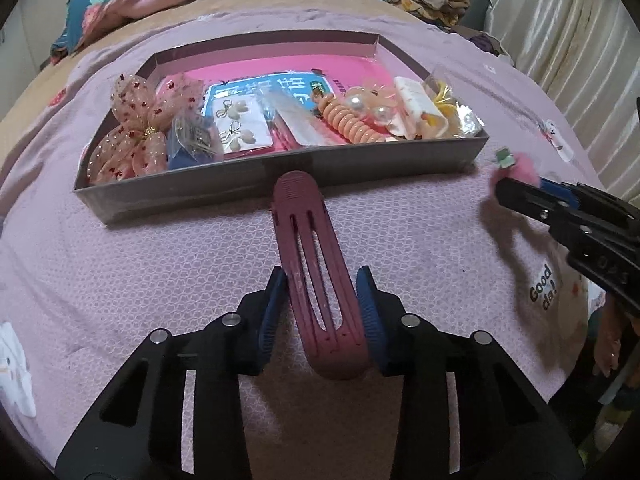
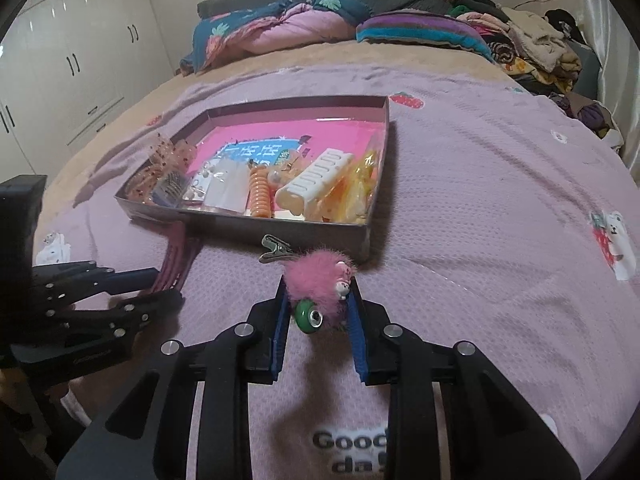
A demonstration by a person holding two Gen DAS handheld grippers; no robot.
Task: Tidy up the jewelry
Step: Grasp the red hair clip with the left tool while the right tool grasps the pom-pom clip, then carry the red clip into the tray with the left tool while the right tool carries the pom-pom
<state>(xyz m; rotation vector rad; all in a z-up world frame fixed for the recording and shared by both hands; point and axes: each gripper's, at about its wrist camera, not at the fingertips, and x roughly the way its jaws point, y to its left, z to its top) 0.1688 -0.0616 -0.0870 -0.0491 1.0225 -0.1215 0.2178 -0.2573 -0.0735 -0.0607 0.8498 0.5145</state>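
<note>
My left gripper [image 1: 322, 280] is shut on a long maroon hair clip [image 1: 312, 256] that points toward the near wall of a shallow grey box [image 1: 280, 176]. The box holds hair accessories: a sheer bow [image 1: 134, 128], an orange coil tie [image 1: 352, 122], pearl pieces [image 1: 368, 108] and a cream claw clip [image 1: 416, 106]. My right gripper [image 2: 318, 286] is shut on a fluffy pink pom-pom clip [image 2: 320, 276] with a metal alligator clip [image 2: 274, 248] at its tip, held just before the box's near right corner [image 2: 366, 236]. The right gripper also shows in the left wrist view [image 1: 502, 182], and the left gripper in the right wrist view [image 2: 164, 286].
The box sits on a lilac bedspread [image 1: 160, 280] with printed patterns. Folded quilts and pillows [image 2: 288, 28] lie at the head of the bed, and clothes [image 2: 532, 48] are piled at the far right. White wardrobes [image 2: 72, 64] stand to the left.
</note>
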